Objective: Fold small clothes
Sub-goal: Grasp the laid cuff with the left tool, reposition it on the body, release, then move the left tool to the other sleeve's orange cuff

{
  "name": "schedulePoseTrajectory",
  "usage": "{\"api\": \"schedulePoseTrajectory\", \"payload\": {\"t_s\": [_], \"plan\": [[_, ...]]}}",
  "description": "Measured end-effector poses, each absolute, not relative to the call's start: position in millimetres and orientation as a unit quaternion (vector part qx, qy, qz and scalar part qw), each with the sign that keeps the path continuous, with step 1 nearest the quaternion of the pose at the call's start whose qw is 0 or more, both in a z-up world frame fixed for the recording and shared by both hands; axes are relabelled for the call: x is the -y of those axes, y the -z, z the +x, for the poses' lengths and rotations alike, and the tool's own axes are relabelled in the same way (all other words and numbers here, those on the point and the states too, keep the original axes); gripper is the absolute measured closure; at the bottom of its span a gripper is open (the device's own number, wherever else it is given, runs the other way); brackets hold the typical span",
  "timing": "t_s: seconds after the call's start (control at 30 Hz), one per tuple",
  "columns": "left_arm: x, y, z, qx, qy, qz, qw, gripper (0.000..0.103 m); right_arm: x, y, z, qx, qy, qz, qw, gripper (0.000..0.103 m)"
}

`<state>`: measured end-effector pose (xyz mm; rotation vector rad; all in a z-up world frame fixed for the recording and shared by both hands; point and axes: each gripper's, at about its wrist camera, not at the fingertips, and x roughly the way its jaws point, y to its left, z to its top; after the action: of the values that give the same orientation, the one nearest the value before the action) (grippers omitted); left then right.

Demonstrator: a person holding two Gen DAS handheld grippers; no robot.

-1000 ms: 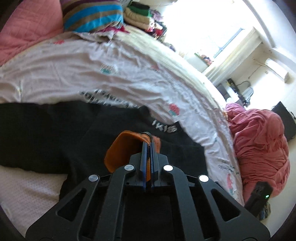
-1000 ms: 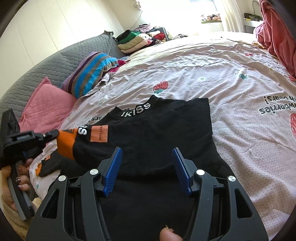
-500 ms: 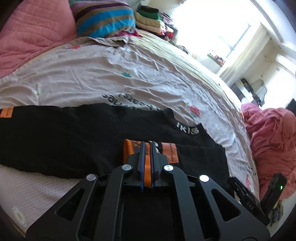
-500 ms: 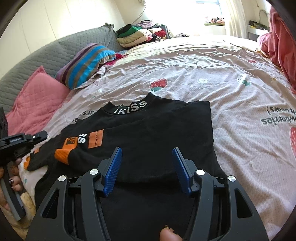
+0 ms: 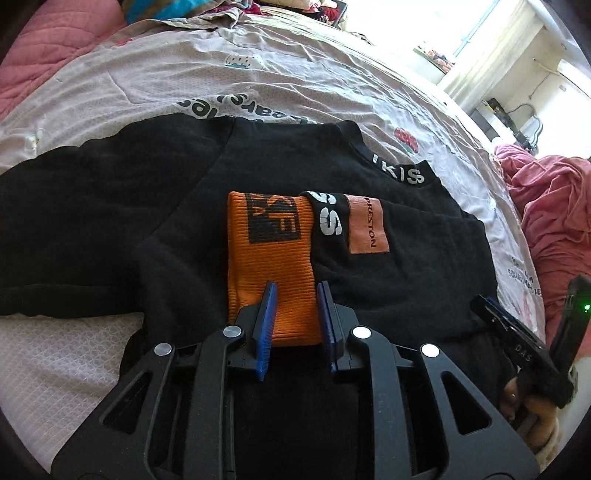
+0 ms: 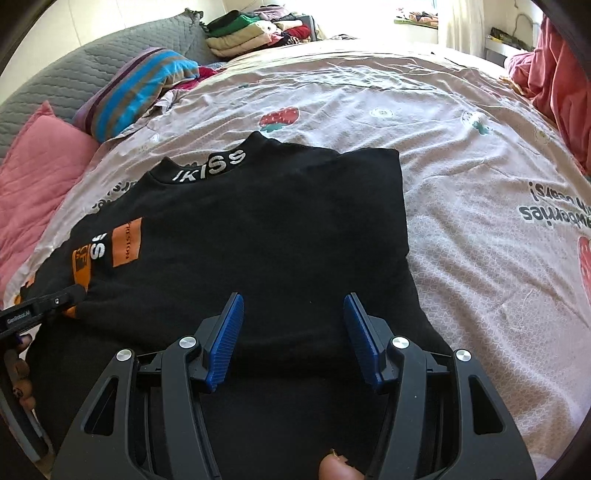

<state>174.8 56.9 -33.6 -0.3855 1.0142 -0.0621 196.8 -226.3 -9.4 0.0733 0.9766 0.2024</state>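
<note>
A black long-sleeved top (image 6: 266, 229) with white collar lettering lies flat on the bed. One sleeve is folded across the body, and its orange cuff (image 5: 271, 266) lies on the black cloth. My left gripper (image 5: 293, 291) is open, its blue pads on either side of the cuff's near end, and it shows in the right wrist view (image 6: 55, 304) at the left edge. My right gripper (image 6: 293, 314) is open and empty, low over the top's lower part. It shows in the left wrist view (image 5: 517, 332) at the right edge.
The bed sheet (image 6: 461, 166) is pinkish with strawberry prints. A pink pillow (image 6: 33, 162) and a striped pillow (image 6: 144, 81) lie at the head. A pile of folded clothes (image 6: 251, 29) sits at the back. A red blanket (image 5: 554, 214) is heaped at the side.
My left gripper carried the orange cuff across the top, laid it down on the body, and opened. The right gripper stayed open over the lower part.
</note>
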Motion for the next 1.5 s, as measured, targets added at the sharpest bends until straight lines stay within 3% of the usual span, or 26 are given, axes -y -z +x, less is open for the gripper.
{"api": "schedulePoseTrajectory", "payload": {"t_s": [0.07, 0.13, 0.23, 0.27, 0.43, 0.63, 1.5], "plan": [[-56.3, 29.3, 172.6, -0.482, 0.026, -0.176, 0.858, 0.082, 225.8, 5.7, 194.8, -0.465, -0.104, 0.041, 0.878, 0.04], [-55.2, 24.3, 169.3, -0.477, 0.021, -0.172, 0.862, 0.069, 226.5, 0.6, 190.9, -0.457, -0.111, 0.05, 0.881, 0.036], [-54.3, 16.4, 163.8, -0.47, 0.014, -0.161, 0.868, 0.062, 225.0, -7.1, 183.7, -0.447, -0.123, 0.055, 0.884, 0.031], [-53.8, 14.4, 162.8, -0.468, 0.01, -0.157, 0.869, 0.06, 223.8, -10.1, 180.8, -0.443, -0.126, 0.053, 0.886, 0.022], [-59.8, 6.6, 155.9, -0.46, -0.002, -0.156, 0.874, 0.041, 217.3, -26.0, 171.6, -0.421, -0.142, 0.051, 0.895, 0.008], [-71.0, -5.7, 147.3, -0.44, -0.019, -0.159, 0.883, 0.01, 204.4, -39.2, 166.4, -0.405, -0.151, 0.037, 0.901, 0.005], [-124.6, -33.8, 104.3, -0.391, -0.097, -0.157, 0.902, 0.01, 125.8, -69.3, 143.5, -0.374, -0.224, -0.007, 0.9, 0.005]]}}
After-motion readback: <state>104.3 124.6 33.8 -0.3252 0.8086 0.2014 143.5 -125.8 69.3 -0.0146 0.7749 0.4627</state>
